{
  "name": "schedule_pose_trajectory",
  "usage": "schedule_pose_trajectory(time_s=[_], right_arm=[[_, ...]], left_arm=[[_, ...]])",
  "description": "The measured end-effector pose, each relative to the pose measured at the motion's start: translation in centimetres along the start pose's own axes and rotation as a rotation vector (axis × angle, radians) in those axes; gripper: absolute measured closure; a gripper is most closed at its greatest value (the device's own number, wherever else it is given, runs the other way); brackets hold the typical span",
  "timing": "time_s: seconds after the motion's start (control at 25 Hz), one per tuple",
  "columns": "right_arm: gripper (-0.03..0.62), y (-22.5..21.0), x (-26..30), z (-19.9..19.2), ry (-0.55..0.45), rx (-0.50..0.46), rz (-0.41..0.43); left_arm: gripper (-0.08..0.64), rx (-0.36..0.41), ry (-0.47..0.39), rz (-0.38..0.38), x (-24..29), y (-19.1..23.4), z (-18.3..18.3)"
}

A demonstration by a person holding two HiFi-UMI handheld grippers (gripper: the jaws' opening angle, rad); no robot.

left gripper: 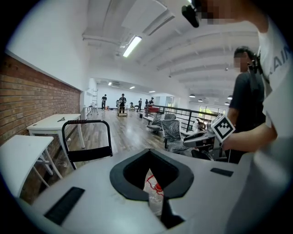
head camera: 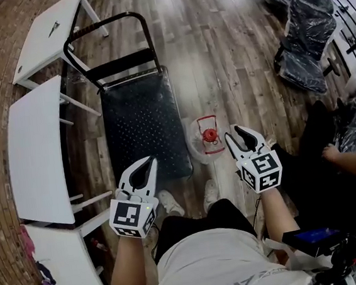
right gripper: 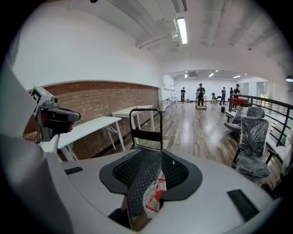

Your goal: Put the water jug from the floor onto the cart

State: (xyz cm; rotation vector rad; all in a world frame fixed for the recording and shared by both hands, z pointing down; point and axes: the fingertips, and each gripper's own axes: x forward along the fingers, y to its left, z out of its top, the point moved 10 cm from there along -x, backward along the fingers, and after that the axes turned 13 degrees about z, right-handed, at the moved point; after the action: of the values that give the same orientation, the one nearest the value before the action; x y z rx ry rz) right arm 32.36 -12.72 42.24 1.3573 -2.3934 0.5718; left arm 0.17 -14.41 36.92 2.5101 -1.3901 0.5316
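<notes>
Clear plastic with a red carry handle and cap: the water jug [head camera: 207, 139] stands upright on the wood floor, just beside the right edge of the cart [head camera: 139, 120], near its front corner. The cart's black deck is bare.

Step in hand, as we judge it: the approach. Nothing is gripped and the jug is not yet lifted.

Left tongs [head camera: 146, 164]: tips together, empty. They hover over the near end of the deck, apart from the jug. The jug shows through the loop of their jaws in the left gripper view, but it is well beyond them.

Right tongs [head camera: 235, 134]: a narrow gap between the tips, nothing in it. They hang just to the right of the jug and above it. We see no contact.

Next move, in our judgement:
- Lower the right tongs onto the red handle and spread them enough to take it.
- The left tongs will likely have to open and steady the body or neck.
- We cannot tell how full the jug is. If full, a one-handle grip may swing or slip.
- Once it is held, the carry is short: up and leftward onto the deck.
</notes>
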Motion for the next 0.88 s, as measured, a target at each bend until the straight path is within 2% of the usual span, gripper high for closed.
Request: schedule_pose_trajectory(time_s=[0.36,0.68,0.88], right_arm=[[0.352,-4.6,9.5,-7.3,0.174,0.057,-0.042],[0.299,-7.7,17.2,-16.1,0.368,0.035,0.007],[0.263,-8.4,20.1,-20.9,0.463,0.017,0.045]], left_arm=[[0.559,-0.063,0.108,0.058,1.8,3.6,-4.0],[0.558,-0.127,0.201,0.201,1.3,5.8,-8.7],[0.56,-0.154,0.241,0.244,0.3,5.7,-11.3]])
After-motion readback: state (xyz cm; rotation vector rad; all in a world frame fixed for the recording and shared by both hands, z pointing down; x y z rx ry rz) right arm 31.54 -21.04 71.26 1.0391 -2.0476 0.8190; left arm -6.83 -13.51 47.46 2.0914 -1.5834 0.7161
